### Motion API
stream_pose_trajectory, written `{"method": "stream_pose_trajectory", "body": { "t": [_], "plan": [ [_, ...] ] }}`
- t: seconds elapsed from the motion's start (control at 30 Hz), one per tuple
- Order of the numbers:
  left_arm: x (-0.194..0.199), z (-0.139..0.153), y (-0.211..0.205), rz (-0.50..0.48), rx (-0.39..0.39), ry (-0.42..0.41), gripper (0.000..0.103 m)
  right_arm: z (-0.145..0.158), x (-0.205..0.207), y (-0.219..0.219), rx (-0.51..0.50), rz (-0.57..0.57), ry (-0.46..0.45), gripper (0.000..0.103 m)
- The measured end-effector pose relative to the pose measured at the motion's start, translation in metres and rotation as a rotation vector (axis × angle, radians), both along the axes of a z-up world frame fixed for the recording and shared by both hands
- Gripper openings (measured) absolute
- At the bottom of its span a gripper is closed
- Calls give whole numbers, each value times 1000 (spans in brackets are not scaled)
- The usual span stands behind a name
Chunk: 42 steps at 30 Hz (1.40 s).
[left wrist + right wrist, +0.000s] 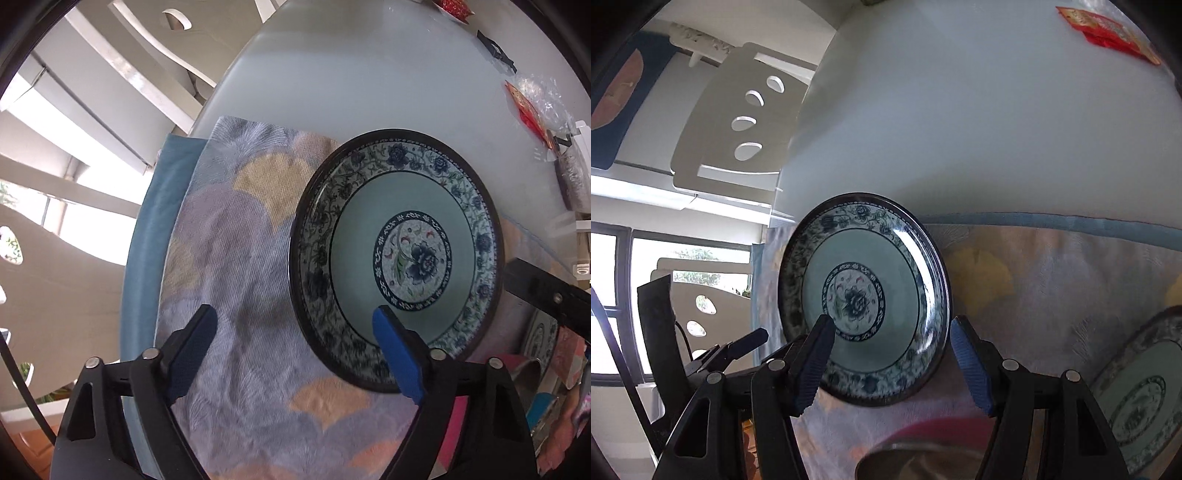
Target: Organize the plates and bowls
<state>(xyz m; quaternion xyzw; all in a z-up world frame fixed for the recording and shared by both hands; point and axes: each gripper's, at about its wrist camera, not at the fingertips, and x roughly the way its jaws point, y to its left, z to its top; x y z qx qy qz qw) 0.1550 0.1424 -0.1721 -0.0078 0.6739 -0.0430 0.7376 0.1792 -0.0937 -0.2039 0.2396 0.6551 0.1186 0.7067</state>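
A round plate (369, 236) with a blue floral rim and pale green well lies on a pastel patterned cloth (236, 258). My left gripper (295, 325) is open and empty; its right finger hangs over the plate's near rim, its left finger over the cloth. In the right wrist view the same plate (871, 258) lies ahead. My right gripper (892, 334) is open around the plate's near right rim, with the left finger over the well. A second matching plate (1145, 398) lies at the right edge. A metal bowl (923, 461) sits just below my right gripper.
The cloth covers the near part of a white table (351, 74). Red packets (528, 110) and a plastic bag (546, 96) lie at the table's far right. White chairs (738, 122) stand beyond the table's left edge. The other gripper (546, 295) shows at right.
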Motion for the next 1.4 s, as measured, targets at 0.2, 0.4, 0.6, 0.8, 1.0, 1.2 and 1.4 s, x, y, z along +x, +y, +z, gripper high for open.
{"method": "stream_pose_trajectory", "body": {
  "t": [0.2,0.4,0.6,0.8,1.0,1.2,1.4],
  "plan": [
    [6,-4,-5,-4,-4,-21,71,-18,15,4,-63,24,11,57],
    [10,-2,-8,-28,-14,-39,70,-22,22,18,-115,94,-7,55],
    [8,0,-13,-28,-24,-51,64,-21,18,26,-151,148,-10,52],
    [3,4,-25,-57,-31,-60,58,-20,14,34,-146,177,-1,45],
    [5,5,-21,-47,-43,-65,57,-23,21,26,-144,116,-7,45],
    [8,0,-26,-94,-37,-97,57,-24,23,36,-156,158,-21,46],
    [6,3,-21,-110,-50,-98,57,-20,21,38,-153,169,-18,46]
  ]
}}
